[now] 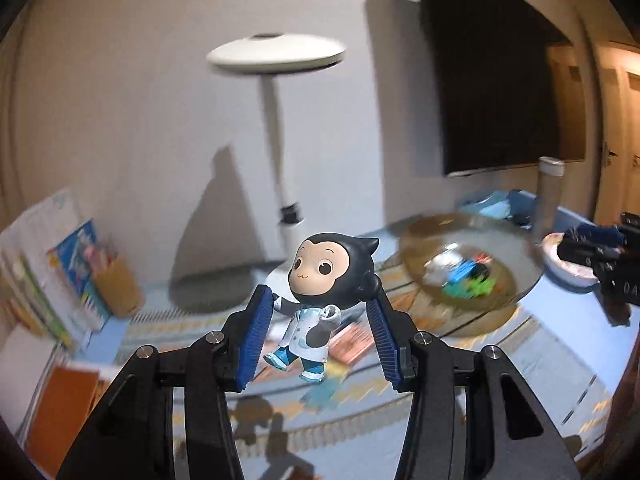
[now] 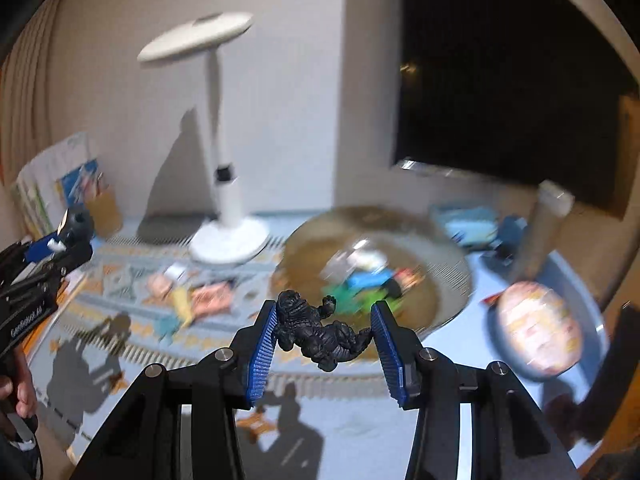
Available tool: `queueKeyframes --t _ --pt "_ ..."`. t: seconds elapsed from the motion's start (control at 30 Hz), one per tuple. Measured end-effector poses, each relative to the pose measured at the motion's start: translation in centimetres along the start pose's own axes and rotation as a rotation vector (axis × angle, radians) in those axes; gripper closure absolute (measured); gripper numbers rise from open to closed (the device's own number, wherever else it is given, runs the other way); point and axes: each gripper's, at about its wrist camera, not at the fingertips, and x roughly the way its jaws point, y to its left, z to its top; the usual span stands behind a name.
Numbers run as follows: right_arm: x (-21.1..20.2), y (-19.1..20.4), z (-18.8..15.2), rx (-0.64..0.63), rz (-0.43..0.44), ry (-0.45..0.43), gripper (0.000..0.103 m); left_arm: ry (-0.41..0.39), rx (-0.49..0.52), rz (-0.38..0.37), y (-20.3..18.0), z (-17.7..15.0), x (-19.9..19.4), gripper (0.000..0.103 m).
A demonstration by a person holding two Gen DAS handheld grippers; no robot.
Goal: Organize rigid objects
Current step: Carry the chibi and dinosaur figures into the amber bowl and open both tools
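Two toy figures are in the air at once, one in each gripper, above a table (image 1: 568,328) spread with a pale blue patterned cloth. The left gripper (image 1: 322,304) is clamped on a cartoon figure (image 1: 320,300) with a large black-hooded head, a white coat and teal shoes; it stands upright between the blue ribbed pads (image 1: 256,336), one outstretched arm against the left pad and the head's right side against the right pad. The right gripper (image 2: 324,330) is closed on a black monster figure (image 2: 320,332) lying tilted across the gap — its head by the left pad, its tail end touching the right pad. Beyond both grippers, in the middle distance, sits a wide glass bowl (image 2: 440,240) holding a blurred heap of small toys (image 2: 368,280) in blue, green and red. A white desk lamp (image 2: 224,176) with a flat disc head stands left of the bowl, toward the far wall. At the far left, books (image 1: 44,280) lean upright beside a brown pen cup (image 1: 118,284). Flat colourful cards (image 2: 200,292) lie on the cloth near the lamp's base. To the right of the bowl a blue tray (image 2: 576,276) carries a round packet with pinkish print (image 2: 536,332), and a tall cylinder with a grey cap (image 1: 550,196) rises at its far side. A dark screen (image 1: 492,80) fills the far right wall. In the left wrist view the right gripper shows at the right edge; in the right wrist view the left one shows at the left edge, with the figure's dark head just visible above it. The background is smeared throughout.
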Motion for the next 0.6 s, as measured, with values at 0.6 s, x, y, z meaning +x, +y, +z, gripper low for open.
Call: queueKeyframes --t 0.6 --pt "3.0 -8.4 0.7 0.049 -0.116 0.03 0.057 0.067 0.087 -0.21 -11.9 3.3 9.3 0.057"
